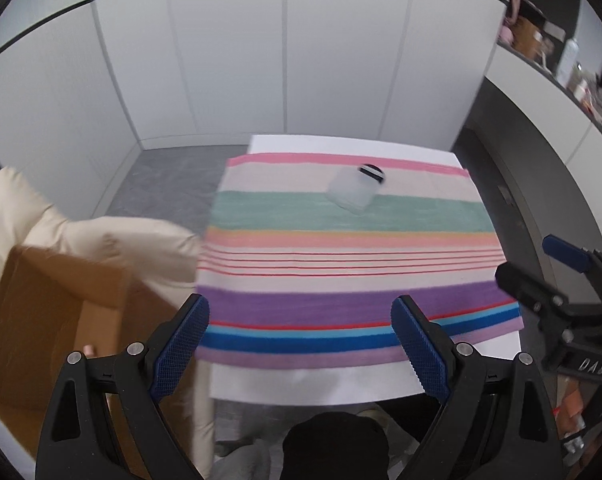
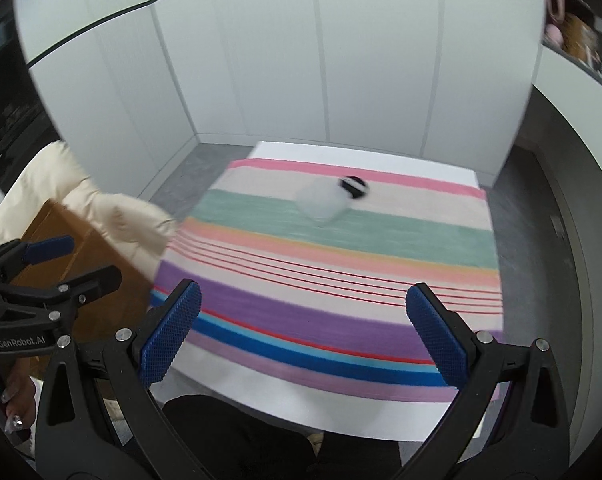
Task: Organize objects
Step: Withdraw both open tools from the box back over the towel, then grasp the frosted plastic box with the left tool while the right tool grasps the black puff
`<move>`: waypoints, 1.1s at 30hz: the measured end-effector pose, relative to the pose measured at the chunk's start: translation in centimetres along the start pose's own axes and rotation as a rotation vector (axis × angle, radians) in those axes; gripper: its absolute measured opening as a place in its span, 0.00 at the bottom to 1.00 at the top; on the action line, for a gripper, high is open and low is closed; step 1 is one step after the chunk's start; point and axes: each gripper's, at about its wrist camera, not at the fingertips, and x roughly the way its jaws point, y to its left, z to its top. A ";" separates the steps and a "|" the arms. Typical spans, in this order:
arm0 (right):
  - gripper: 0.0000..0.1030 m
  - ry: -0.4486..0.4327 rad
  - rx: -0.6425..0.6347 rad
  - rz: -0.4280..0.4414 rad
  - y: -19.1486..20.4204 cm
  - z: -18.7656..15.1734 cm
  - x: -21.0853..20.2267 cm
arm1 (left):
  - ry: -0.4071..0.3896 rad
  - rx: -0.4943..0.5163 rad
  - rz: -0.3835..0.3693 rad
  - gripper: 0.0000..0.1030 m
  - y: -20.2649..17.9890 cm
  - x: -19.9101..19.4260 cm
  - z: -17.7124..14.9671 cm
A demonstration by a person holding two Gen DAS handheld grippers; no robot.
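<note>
Frosted jar [image 1: 353, 192] with a dark cap lies tipped on the striped cloth [image 1: 341, 280]; it looks light, rigid and probably slippery. Both tongs, left [image 1: 301, 352] and right [image 2: 301, 336], gape empty, so I'd squeeze its flat sides.

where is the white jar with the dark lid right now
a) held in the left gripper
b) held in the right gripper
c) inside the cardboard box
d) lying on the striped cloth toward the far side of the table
d: the white jar lies tipped on the striped cloth near the table's far side, while the left gripper and right gripper both stand open and empty.
</note>
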 end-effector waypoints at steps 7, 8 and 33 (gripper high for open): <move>1.00 0.006 0.072 -0.043 -6.5 0.1 1.9 | -0.006 0.051 -0.072 0.91 -4.6 4.8 2.0; 1.00 0.004 0.080 -0.046 -7.2 0.1 2.3 | -0.025 0.068 -0.066 0.91 -5.3 5.9 2.5; 1.00 0.163 0.181 -0.029 -16.5 1.1 21.1 | 0.086 0.394 -0.008 0.95 -11.5 33.5 12.2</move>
